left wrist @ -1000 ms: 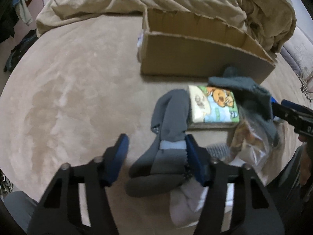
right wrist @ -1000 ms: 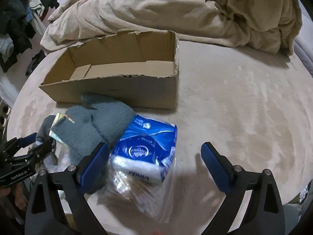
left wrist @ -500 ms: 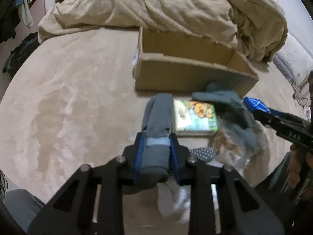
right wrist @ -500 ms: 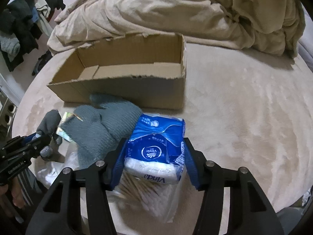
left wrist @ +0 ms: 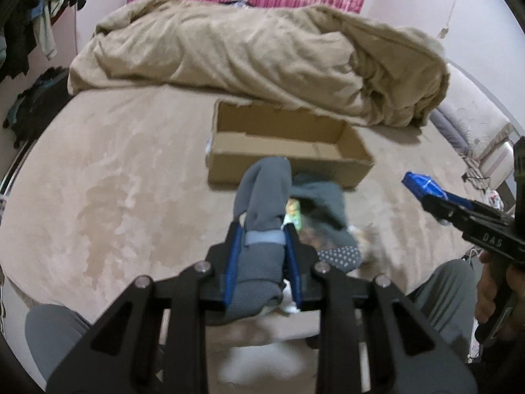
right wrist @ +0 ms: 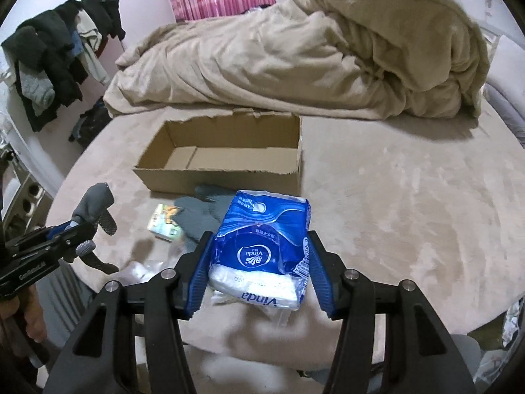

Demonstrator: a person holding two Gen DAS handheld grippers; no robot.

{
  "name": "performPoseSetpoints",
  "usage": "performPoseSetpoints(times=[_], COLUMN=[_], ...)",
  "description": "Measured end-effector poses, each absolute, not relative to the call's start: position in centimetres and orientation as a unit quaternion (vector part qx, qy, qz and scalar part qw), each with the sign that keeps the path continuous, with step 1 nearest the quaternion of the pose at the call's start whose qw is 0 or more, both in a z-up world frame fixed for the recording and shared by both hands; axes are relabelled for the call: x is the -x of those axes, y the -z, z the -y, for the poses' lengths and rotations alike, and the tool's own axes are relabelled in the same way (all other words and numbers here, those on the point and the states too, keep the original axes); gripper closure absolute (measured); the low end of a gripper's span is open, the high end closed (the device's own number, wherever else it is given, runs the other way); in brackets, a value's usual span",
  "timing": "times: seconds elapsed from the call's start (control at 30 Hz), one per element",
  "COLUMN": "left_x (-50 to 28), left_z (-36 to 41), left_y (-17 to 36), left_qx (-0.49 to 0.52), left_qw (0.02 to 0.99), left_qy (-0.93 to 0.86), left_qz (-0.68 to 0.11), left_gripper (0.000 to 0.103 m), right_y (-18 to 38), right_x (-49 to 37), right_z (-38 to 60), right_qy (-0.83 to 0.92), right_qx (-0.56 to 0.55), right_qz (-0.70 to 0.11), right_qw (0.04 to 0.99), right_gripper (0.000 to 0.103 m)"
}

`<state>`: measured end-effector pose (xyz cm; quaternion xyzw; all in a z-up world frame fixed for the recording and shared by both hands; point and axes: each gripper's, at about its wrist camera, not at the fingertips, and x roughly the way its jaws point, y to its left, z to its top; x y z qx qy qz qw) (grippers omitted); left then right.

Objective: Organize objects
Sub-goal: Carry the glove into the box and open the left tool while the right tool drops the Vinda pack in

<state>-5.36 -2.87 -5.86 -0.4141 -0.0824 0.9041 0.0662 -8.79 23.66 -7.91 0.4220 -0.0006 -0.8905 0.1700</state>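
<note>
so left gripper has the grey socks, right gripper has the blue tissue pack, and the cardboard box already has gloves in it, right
Not quite: the cardboard box is empty in the right wrist view; the gloves lie on the bed in front of it. The left gripper does hold the grey socks, the right gripper the blue tissue pack.

The beige bed (right wrist: pixel 410 197) carries a cardboard box (right wrist: pixel 223 177), rumpled duvet (right wrist: pixel 295 65), gloves (right wrist: pixel 203 216).

Even, soft indoor light, moderately dim, with a pinkish cast; its source is perhaps overhead. Shadows are faint beneath the cardboard box (right wrist: pixel 229 177) and the blanket (left wrist: pixel 262 62). Strong fisheye curvature, with black vignetted corners. The near foreground is motion-blurred and unfocused in both views.
</note>
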Motion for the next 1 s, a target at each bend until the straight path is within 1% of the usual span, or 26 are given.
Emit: performPoseSetpoints(times=[0.13,0.27,0.53,0.73,1.0], left_x=[5.0,6.4,10.4,15.2,21.1], left_z=[1.8,1.2,0.1,-1.0,-2.6], left_y=[3.4,2.6,1.3,2.8,7.8], left_qx=[0.387,0.382,0.355,0.357,0.397], left_qw=[0.076,0.079,0.089,0.096,0.112], left_qy=[-0.916,-0.918,-0.927,-0.926,-0.908], left_qz=[0.071,0.072,0.075,0.07,0.076], left_gripper=[0.076,0.076,0.076,0.076,0.076], right_y=[5.5,4.1,4.0,5.9,9.9], right_x=[8.2,8.6,12.6,16.8,21.8], right_z=[-24.0,-24.6,-24.6,-23.9,-22.1], right_qy=[0.899,0.907,0.917,0.915,0.904], right_qx=[-0.402,-0.386,-0.364,-0.367,-0.389], right_qz=[0.005,0.009,0.013,0.016,0.007], right_qw=[0.174,0.169,0.164,0.168,0.179], right_gripper=[0.046,0.046,0.046,0.046,0.045])
